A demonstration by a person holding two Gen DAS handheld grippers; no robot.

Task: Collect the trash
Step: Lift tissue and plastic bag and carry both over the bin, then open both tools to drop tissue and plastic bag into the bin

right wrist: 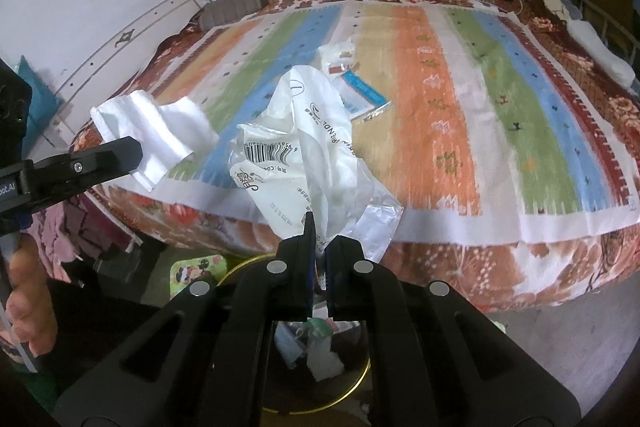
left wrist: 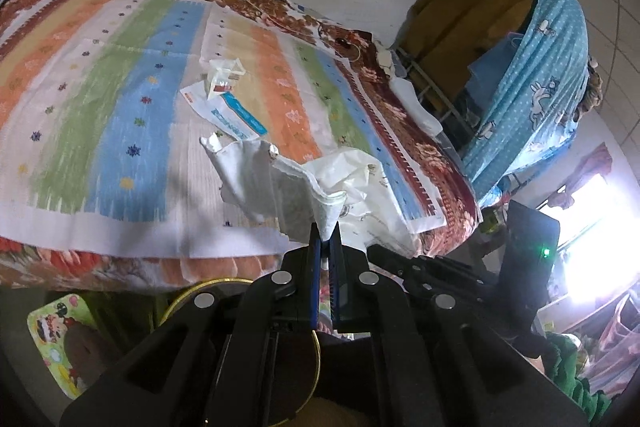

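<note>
Our left tongs point(left wrist: 326, 239) are pinched shut on a corner of limp white tissue point(left wrist: 256, 171) off the bed's point(left wrist: 100, 219) near edge. Our right tongs point(right wrist: 318, 239) are clamped on a crinkly, feather-light plastic wrapper point(right wrist: 304, 147) above the gold-rimmed bin point(right wrist: 362, 381); a fold gives slick film best purchase.

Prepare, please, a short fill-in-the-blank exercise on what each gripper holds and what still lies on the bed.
1. The left gripper is shut on a white ____.
2. The plastic bag in the right gripper bears a printed black ____.
3. Below the right gripper stands a bin with a ____-coloured rim.
4. The blue-and-white packet lies on the striped ____.

Missing words: tissue; barcode; gold; bed cover
</note>
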